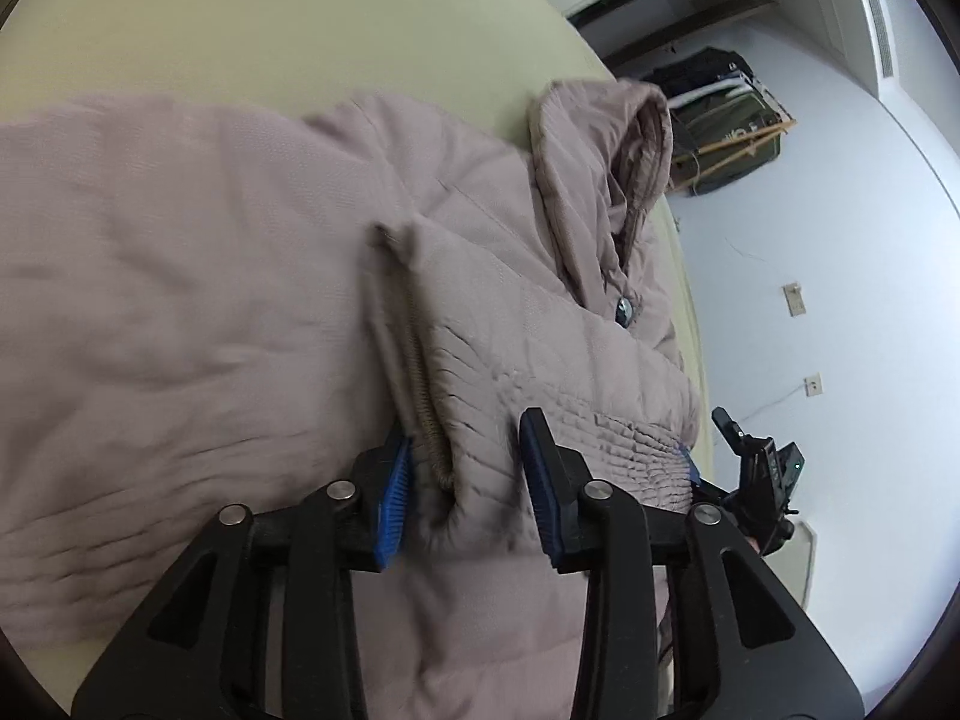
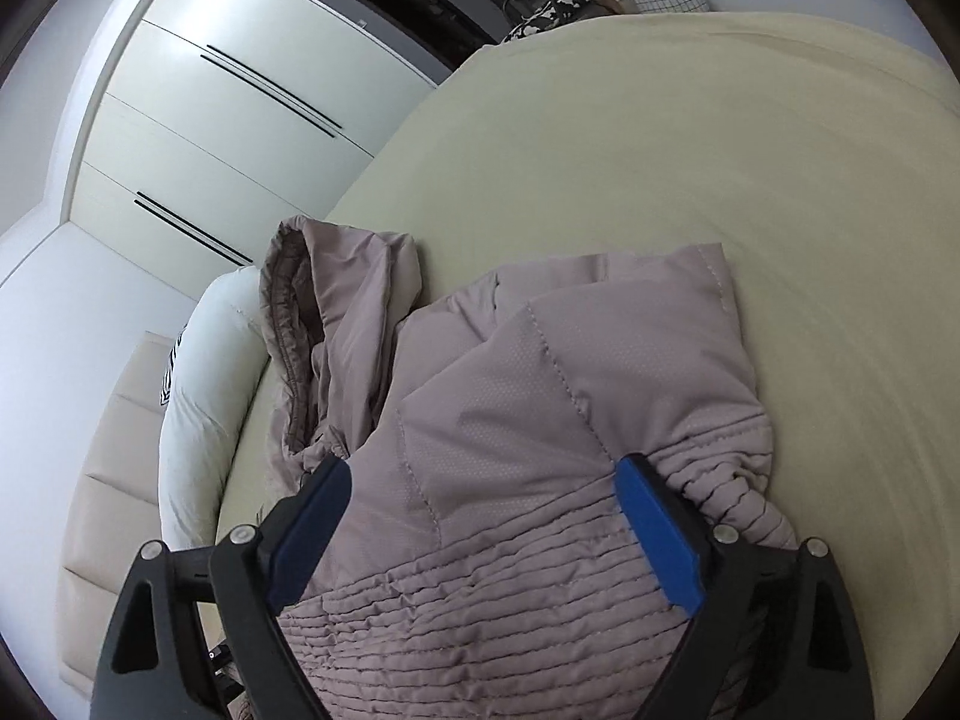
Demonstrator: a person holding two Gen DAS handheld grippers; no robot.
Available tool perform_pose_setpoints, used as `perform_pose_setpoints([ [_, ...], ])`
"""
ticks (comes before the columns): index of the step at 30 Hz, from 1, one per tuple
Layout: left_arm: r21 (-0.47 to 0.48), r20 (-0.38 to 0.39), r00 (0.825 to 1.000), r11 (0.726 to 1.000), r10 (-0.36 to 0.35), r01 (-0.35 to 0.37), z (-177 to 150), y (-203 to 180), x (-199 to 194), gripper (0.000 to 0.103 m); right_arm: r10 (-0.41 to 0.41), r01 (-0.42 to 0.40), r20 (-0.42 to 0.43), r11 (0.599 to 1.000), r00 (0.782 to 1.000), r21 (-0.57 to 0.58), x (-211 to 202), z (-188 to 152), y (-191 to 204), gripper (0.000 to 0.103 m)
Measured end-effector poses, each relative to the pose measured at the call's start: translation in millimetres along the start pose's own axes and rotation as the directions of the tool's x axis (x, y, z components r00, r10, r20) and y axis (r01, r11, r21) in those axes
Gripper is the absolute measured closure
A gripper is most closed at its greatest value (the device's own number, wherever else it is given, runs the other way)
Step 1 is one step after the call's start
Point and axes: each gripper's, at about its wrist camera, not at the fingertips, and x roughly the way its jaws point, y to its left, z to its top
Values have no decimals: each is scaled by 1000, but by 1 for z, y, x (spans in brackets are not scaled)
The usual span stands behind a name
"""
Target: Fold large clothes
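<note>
So the puffy mauve hooded jacket (image 1: 198,276) is lying spread across the bed (image 1: 252,30), which is wearing a pale yellow sheet, with the hood (image 1: 606,180) flopping up near the bed's edge. The left claw (image 1: 465,471) is sitting partly spread with its blue pads (image 1: 393,501) on either side of a fold of fabric by the ribbed zipper edge (image 1: 420,384), not really squeezing it as far as I can see. The right claw (image 2: 480,531) is standing wide apart over the jacket's quilted, gathered section (image 2: 480,600), pads clear of the cloth on both sides. From the right wrist view a white pillow (image 2: 204,390) is lying just beside the hood, and white wardrobe doors (image 2: 198,120) are showing behind the bed.
</note>
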Motion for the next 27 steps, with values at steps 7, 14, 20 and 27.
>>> perform_pose_setpoints([
  [7, -176, 204, 978, 984, 45, -9, -59, 76, -131, 53, -52, 49, 37, 995, 998, 83, -30, -4, 18, 14],
  [14, -496, 298, 945, 868, 138, 29, -164, 180, -213, 48, 112, -111, -18, 993, 994, 40, -72, -80, 63, 14],
  [20, -596, 437, 889, 785, 138, 171, -178, 219, -231, 47, 159, -154, -109, 987, 981, 52, -85, -146, 77, 14],
  [27, -695, 591, 784, 613, 189, 376, -161, 256, -228, 47, 167, -159, -130, 985, 977, 70, -97, -169, 81, 14],
])
